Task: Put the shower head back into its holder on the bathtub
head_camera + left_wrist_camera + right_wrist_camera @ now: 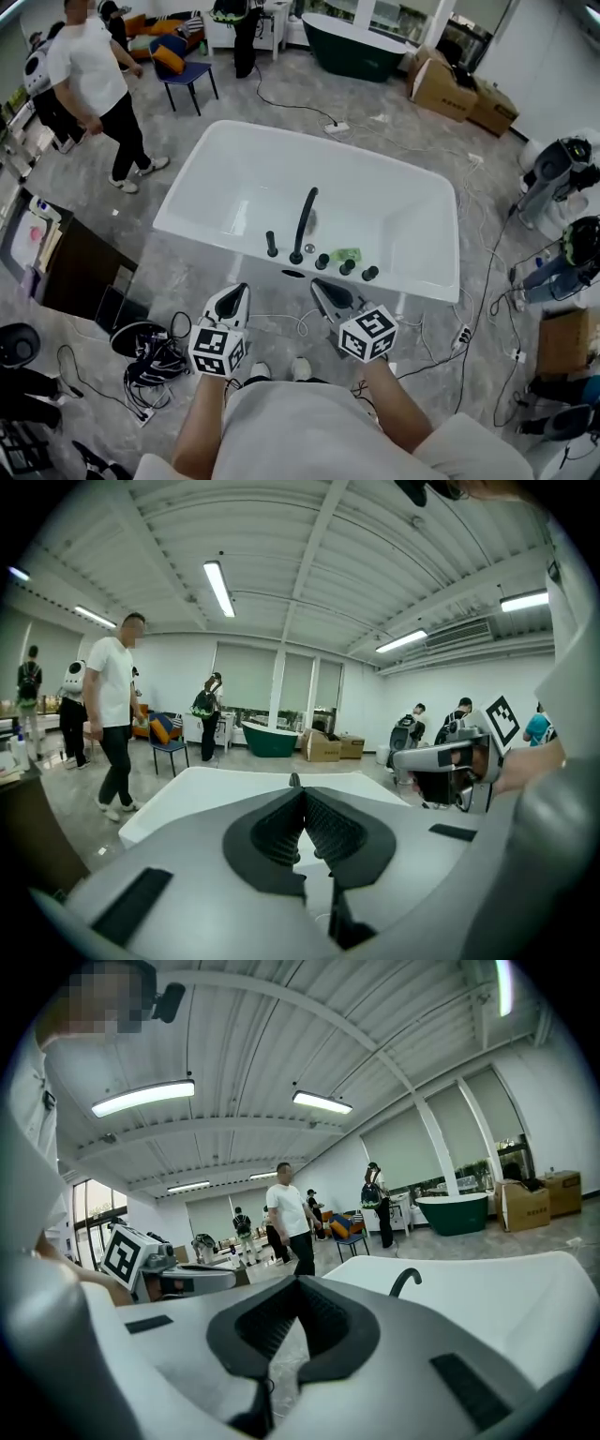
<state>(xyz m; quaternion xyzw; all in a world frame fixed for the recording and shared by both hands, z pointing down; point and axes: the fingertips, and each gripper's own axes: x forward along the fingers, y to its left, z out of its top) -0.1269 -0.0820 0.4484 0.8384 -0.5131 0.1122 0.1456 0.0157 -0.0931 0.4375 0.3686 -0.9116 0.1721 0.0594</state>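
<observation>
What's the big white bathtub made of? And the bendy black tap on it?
The large white rectangular bathtub is probably acrylic or glazed ceramic: it looks smooth and glossy, with soft light patches. The thin curved black tap is likely metal with a matte black coating: it looks slim and stiff, with hardly any shine.

The person wears a pale grey short-sleeved shirt (309, 427) and white shoes (258, 372), seen low in the frame's centre. The left tongs (238, 291) and right tongs (320, 285) are smooth light grey shells with black ribbed pads (272, 832). Each bears a white cube (217, 350) printed with black square markers.
</observation>
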